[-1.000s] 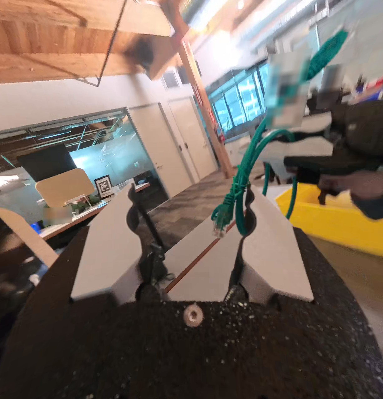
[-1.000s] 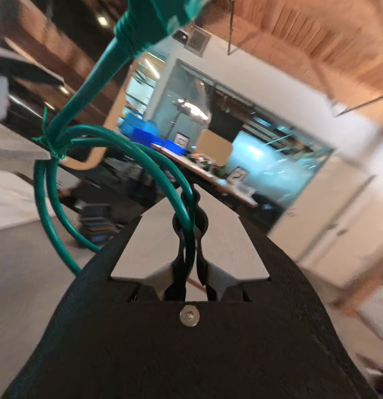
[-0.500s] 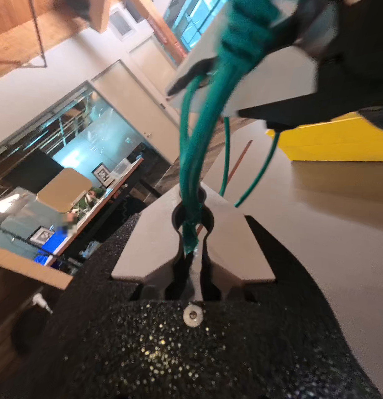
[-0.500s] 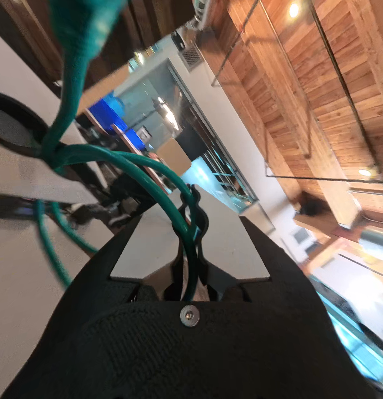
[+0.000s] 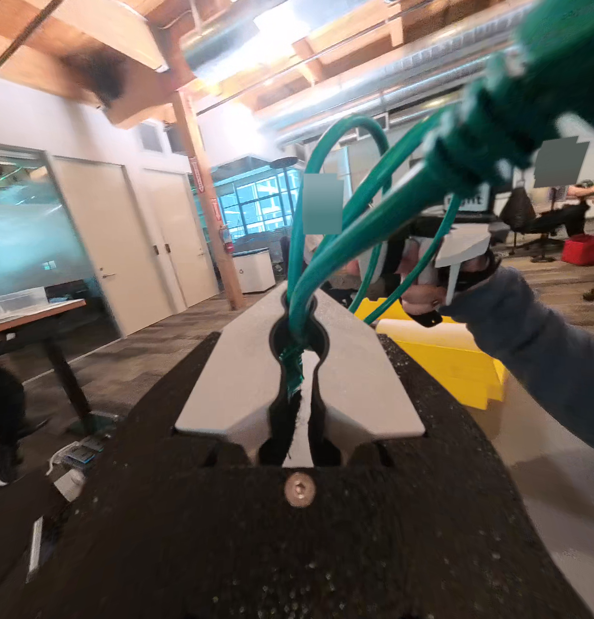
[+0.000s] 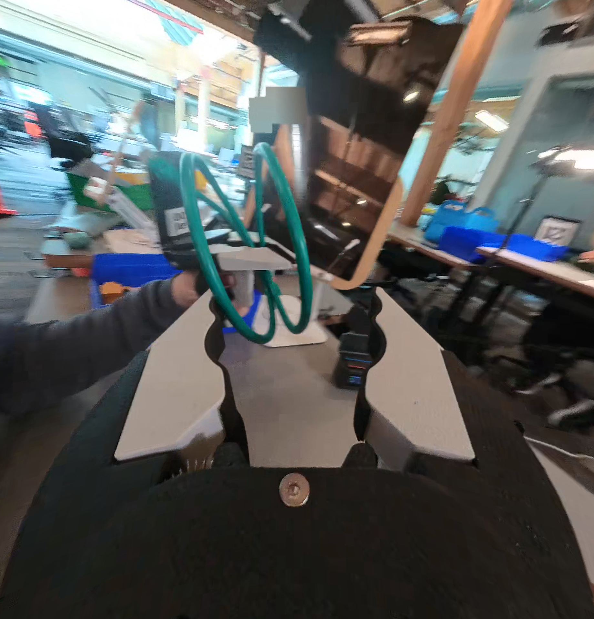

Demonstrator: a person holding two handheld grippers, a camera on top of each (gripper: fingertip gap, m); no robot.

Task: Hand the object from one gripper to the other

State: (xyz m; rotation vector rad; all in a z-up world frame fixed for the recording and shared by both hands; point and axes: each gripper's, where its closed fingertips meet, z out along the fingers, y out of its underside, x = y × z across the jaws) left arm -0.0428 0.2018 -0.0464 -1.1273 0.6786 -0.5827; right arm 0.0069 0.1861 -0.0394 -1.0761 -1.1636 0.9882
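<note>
My left tool [image 5: 300,330] is pinched on the green cable [image 5: 325,264]: its bundled strands sit in the notch between the grey fingers [image 5: 242,371], with a frayed tie end poking toward the base. From there the loops rise up and right, one thick end blurring past the lens. My right tool [image 6: 293,335] is spread wide with nothing between its fingers [image 6: 178,378]; grey desk [image 6: 288,395] shows through the gap. Beyond it the cable [image 6: 201,234] hangs in loops from the left tool [image 6: 242,258]. Farther off, a yellow bin [image 5: 446,361] sits behind my sleeve [image 5: 540,348].
</note>
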